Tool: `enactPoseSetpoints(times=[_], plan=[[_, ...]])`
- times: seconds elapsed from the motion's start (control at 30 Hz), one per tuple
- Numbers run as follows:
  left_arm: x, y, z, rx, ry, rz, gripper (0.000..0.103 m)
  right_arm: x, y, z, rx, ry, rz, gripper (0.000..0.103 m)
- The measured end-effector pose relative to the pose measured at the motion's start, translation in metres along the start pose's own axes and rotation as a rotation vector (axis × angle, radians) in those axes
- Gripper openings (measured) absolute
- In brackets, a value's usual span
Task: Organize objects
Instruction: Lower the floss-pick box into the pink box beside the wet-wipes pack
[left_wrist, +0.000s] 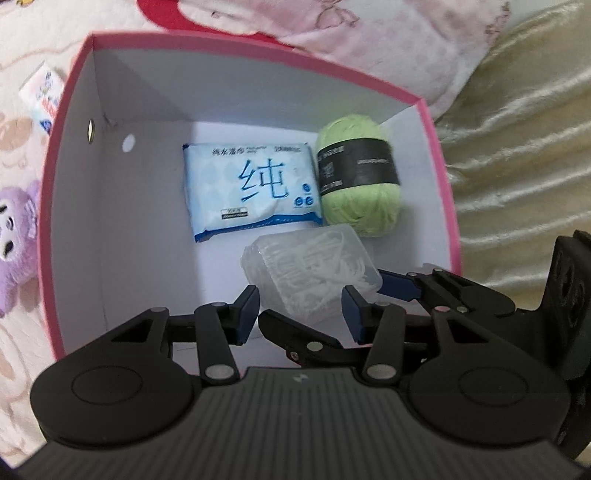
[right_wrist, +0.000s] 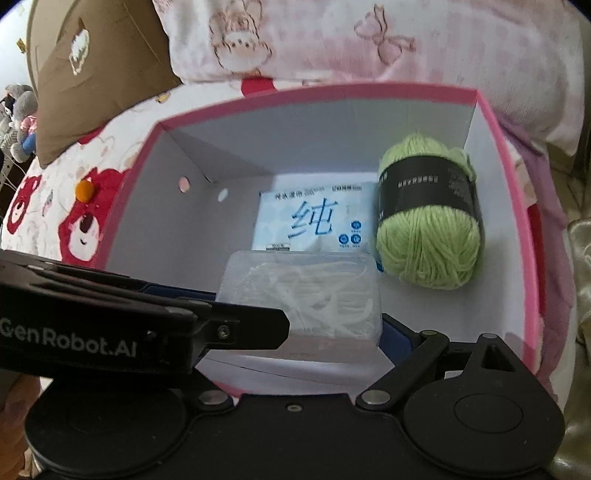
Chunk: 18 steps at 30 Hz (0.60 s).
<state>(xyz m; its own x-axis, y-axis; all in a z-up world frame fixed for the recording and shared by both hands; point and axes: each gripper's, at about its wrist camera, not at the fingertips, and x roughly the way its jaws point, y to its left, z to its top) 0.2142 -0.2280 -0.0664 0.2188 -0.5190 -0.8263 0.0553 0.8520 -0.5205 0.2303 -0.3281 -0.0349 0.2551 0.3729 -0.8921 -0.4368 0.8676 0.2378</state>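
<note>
Floss-pick case (right_wrist: 301, 295) sits between the fingers of my right hand-held gripper (right_wrist: 334, 328) inside pink box (left_wrist: 441, 155), beside wipes (left_wrist: 251, 192) and yarn (left_wrist: 360, 177); my left hand-held gripper (left_wrist: 301, 314) gapes empty.

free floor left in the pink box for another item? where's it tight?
Free: the pink box floor on its left, between the wall with two holes and the wipes pack; also the near strip below the floss pick case. Tight: the far right, where wipes, green yarn and case sit packed together. Both claws, left and right, crowd the case.
</note>
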Motion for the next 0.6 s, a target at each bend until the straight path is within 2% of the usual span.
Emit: enactPoseSetpoints(times=[0.13, 0.37, 0.47, 0.53, 0.6], plan=[[0.012, 0.012, 0.003, -0.049, 0.014, -0.021, 0.048, 0.012, 0.003, -0.001, -0.034, 0.008, -0.033, 0.094], [0.026, 0.02, 0.007, -0.049, -0.008, 0.011, 0.048, 0.035, -0.001, 0.006, -0.031, 0.036, -0.037, 0.094], [0.027, 0.021, 0.008, -0.04, -0.02, 0.031, 0.039, 0.038, 0.001, 0.008, -0.053, 0.039, -0.045, 0.095], [0.029, 0.023, 0.006, -0.03, -0.027, 0.056, 0.036, 0.039, 0.001, 0.006, -0.078, 0.055, -0.032, 0.095], [0.032, 0.026, 0.003, -0.032, -0.023, 0.05, 0.035, 0.04, -0.001, 0.004, -0.077, 0.065, -0.017, 0.094]])
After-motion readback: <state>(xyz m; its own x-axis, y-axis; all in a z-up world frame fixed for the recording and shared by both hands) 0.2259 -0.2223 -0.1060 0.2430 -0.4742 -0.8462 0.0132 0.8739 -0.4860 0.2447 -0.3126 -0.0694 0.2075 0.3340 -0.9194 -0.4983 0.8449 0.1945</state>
